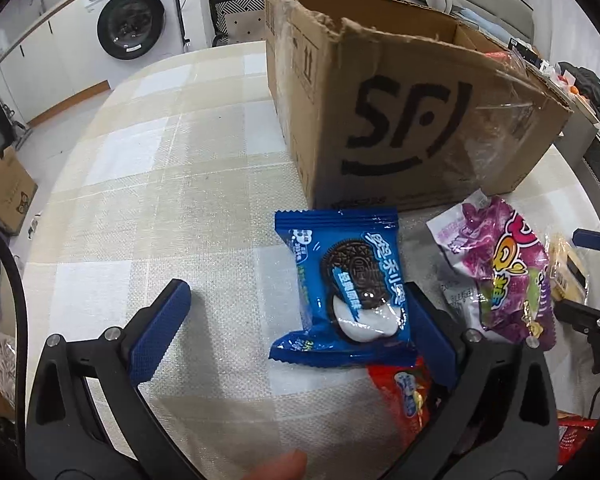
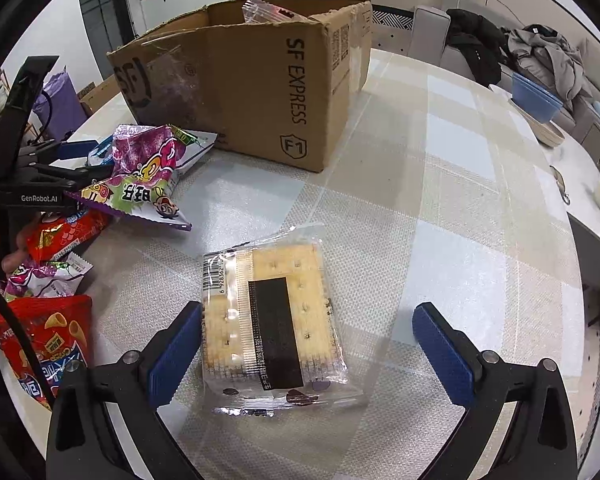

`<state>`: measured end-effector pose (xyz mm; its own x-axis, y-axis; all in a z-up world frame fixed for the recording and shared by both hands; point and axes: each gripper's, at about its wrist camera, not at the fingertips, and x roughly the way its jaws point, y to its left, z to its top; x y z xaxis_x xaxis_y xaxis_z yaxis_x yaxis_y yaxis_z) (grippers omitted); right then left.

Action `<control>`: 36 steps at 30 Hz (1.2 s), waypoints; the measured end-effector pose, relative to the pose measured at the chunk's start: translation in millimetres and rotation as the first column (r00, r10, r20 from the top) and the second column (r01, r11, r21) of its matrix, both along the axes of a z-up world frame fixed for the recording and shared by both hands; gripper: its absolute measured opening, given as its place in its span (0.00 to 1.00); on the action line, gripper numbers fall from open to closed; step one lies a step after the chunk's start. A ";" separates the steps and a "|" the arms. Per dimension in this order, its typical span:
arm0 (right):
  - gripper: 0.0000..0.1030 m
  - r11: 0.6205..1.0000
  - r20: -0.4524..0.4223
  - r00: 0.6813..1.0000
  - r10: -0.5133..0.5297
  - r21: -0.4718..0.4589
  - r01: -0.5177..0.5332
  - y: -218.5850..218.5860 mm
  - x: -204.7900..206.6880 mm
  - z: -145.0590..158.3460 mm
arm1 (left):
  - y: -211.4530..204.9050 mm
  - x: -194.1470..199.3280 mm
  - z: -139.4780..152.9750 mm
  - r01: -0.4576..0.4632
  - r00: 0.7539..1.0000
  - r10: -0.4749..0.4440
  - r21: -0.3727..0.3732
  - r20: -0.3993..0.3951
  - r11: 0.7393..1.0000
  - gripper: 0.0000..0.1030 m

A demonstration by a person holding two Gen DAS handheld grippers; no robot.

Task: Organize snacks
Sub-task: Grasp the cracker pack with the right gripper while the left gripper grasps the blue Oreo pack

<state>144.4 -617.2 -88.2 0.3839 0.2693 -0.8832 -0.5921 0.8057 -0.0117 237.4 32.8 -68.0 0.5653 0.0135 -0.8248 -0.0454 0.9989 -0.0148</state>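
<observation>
Left gripper (image 1: 300,312): your jaws stand wide apart around the blue cookie packet (image 1: 342,292), which lies flat on the table (image 1: 148,184). The right finger is against, or tucked under, the packet's right edge (I cannot tell which); the left finger is well clear.

Right gripper (image 2: 308,344): also spread wide, framing the clear cracker pack (image 2: 274,326). The left pad sits just beside the pack's left side; the right pad is well apart from it.

Where things go: the cardboard box (image 2: 260,92) stands open at the back of the table, and it looks like the place for the snacks.

Doing the step well: centre each packet between the pads before you squeeze, since both sit off to one side now. Grip the cracker pack by its firm body, not the loose film edge, and close gently, as crackers probably crush. On the left, keep the finger off the red packet (image 1: 406,394) lying under the blue one's lower corner.

Crowding: the purple candy bag (image 1: 500,272) lies just right of the blue packet, so lift straight up (a sideways drag may pull it along).

Hard to make out: the box's contents are mostly hidden; only a clear wrapper (image 2: 266,12) pokes above its rim. The red chip bag (image 2: 48,340) is cut off by the frame's edge.
</observation>
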 end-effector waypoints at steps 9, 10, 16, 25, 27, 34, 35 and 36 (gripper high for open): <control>0.99 1.000 0.003 1.000 0.024 0.007 -0.024 -1.7 -5.5 -0.8 | -1.5 4.2 -3.8 0.015 1.000 -0.015 -0.004 0.002 1.000 0.99; 0.99 1.000 0.002 1.000 0.025 0.007 -0.025 -1.4 -5.7 -0.5 | 0.0 -1.1 -6.1 0.020 1.000 -0.020 -0.004 0.005 1.000 0.99; 0.88 0.997 0.019 0.997 0.069 0.024 -0.069 1.5 -13.5 3.3 | -4.3 -8.1 -4.7 0.057 0.998 -0.057 -0.008 0.034 0.998 0.83; 0.57 0.987 0.046 0.987 0.151 0.043 -0.153 11.5 -32.0 11.5 | -21.4 -16.7 2.4 0.127 0.990 -0.126 -0.011 0.069 0.992 0.40; 0.57 0.987 0.045 0.988 0.150 0.049 -0.152 12.0 -32.3 12.2 | -23.2 -19.8 5.7 0.121 0.990 -0.119 -0.019 0.074 0.992 0.40; 0.57 0.983 0.075 0.984 0.164 0.071 -0.170 14.5 -34.1 19.4 | -21.0 -44.8 16.4 0.131 0.986 -0.124 -0.064 0.111 0.989 0.40; 0.57 0.982 0.084 0.983 0.166 0.078 -0.173 13.9 -33.3 21.9 | -21.4 -47.0 19.7 0.135 0.985 -0.127 -0.066 0.118 0.989 0.40; 0.57 0.981 0.089 0.982 0.167 0.085 -0.174 13.8 -32.0 24.5 | -21.6 -48.6 22.8 0.139 0.983 -0.129 -0.070 0.127 0.988 0.40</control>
<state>112.3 -603.5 -63.7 0.3949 0.4156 -0.8194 -0.7211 0.6929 0.0039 188.8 11.2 -45.3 0.6539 -0.1309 -0.7452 0.0959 0.9913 -0.0900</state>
